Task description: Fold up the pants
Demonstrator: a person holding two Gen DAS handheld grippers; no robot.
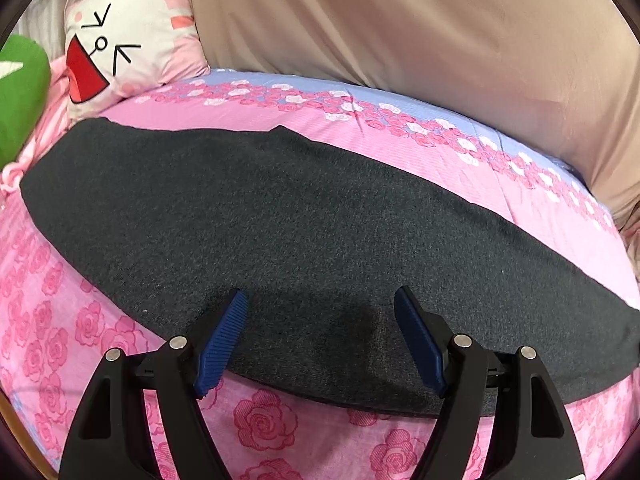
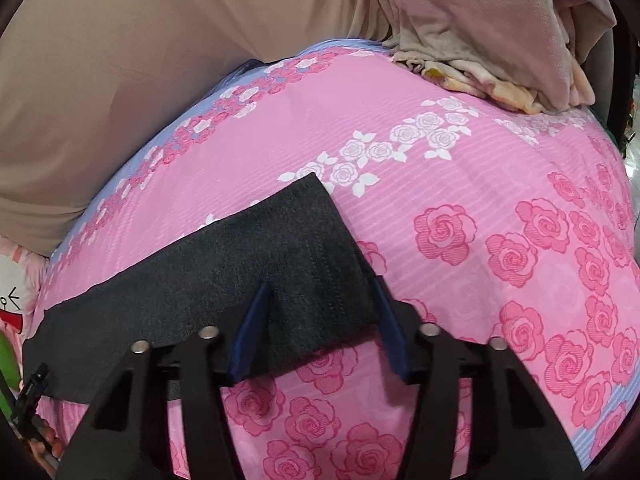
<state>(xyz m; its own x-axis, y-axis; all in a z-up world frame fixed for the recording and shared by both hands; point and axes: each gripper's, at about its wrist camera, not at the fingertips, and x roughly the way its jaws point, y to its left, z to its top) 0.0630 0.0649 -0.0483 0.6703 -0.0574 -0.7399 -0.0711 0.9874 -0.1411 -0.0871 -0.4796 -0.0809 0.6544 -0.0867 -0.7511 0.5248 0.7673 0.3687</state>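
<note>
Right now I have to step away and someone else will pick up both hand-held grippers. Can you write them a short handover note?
Left hand-held gripper: open, empty, over the near edge of the dark grey pants.
Right hand-held gripper: open, empty, straddling the pants' cuff end.
Pants: lying flat in one long strip across the pink rose bedsheet, legs apparently already stacked lengthwise.
Left: grip both ends and fold the strip across its length, then smooth it.
Nearby: cartoon pillow beyond one end, blanket pile beyond the other.
</note>
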